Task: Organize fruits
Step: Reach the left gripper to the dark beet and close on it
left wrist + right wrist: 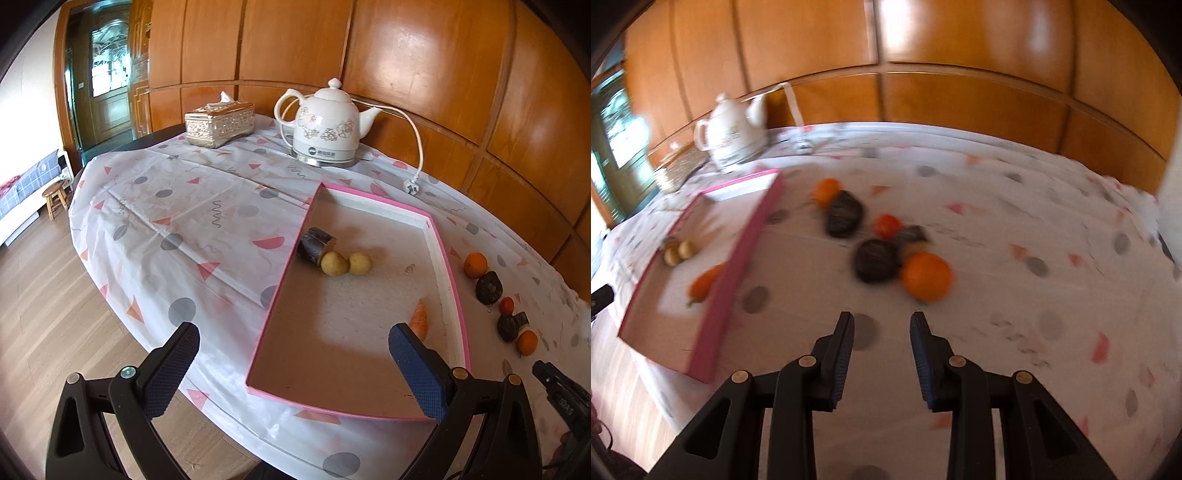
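Four pieces already lie in the pink tray [448, 258]: two small yellow fruits [334, 263] touching each other near its left wall, a dark stubby chunk [316, 244] against that wall, and an orange piece [420, 319] by the right wall. Five or so more wait on the tablecloth [177, 206] just outside the tray's right side, among them a large orange [926, 276] and a dark round fruit [876, 260] touching it.

I read this as the gap between placements, with my right gripper [882, 325] heading to the loose cluster. Its jaws stand narrowly apart with nothing between them, so I would widen them before closing on the large orange, which is nearest. My left gripper [295, 354] hangs wide apart and empty over the tray's near corner.

What troubles me is the right wrist view, smeared by motion, so I cannot name the dark fruits or the small red one [887, 226]. A brownish piece behind them is half hidden. From the left wrist, my right gripper shows only as a dark tip at the frame's lower right edge.
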